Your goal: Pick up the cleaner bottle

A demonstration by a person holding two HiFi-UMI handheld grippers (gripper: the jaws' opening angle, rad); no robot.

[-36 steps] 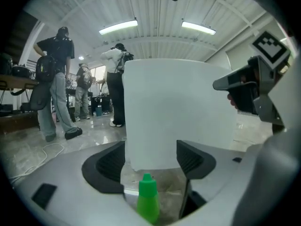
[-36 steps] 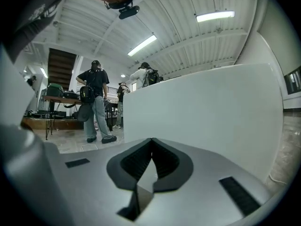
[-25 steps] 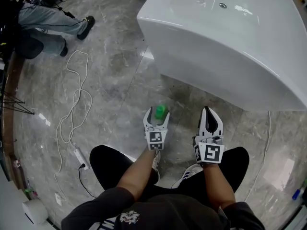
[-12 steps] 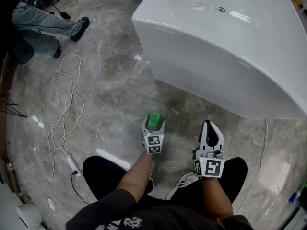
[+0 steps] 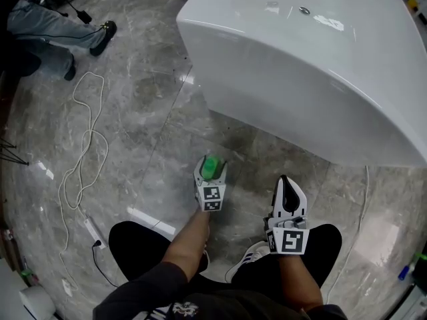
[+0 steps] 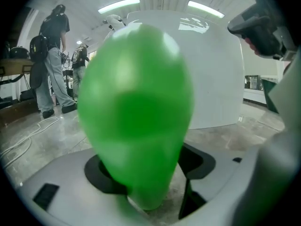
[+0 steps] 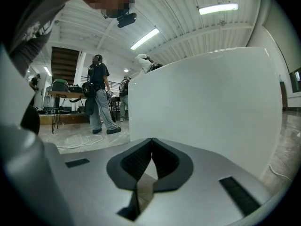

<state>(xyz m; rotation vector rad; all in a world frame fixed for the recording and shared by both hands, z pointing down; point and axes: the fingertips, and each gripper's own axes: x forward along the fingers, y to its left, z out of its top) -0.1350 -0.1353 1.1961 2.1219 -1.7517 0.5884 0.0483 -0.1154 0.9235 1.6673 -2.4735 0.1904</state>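
Item one, my left gripper [image 5: 211, 173]: jaws pinching the green cleaner bottle [image 6: 136, 107], centred between them for a steady lift, low over the floor [image 5: 147, 119] near the white tub [image 5: 300, 72]; whether it has left the ground I cannot tell. Item two, my right gripper [image 7: 151, 147]: jaws pressed together, empty, held aside so as not to crowd the grasp

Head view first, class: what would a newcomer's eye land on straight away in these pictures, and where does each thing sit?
The bright green bottle, held between the left gripper's jaws, stands out against the grey floor near the picture's middle. Behind it a big white tub fills the upper right. The right gripper hangs beside the left, jaws together and empty.
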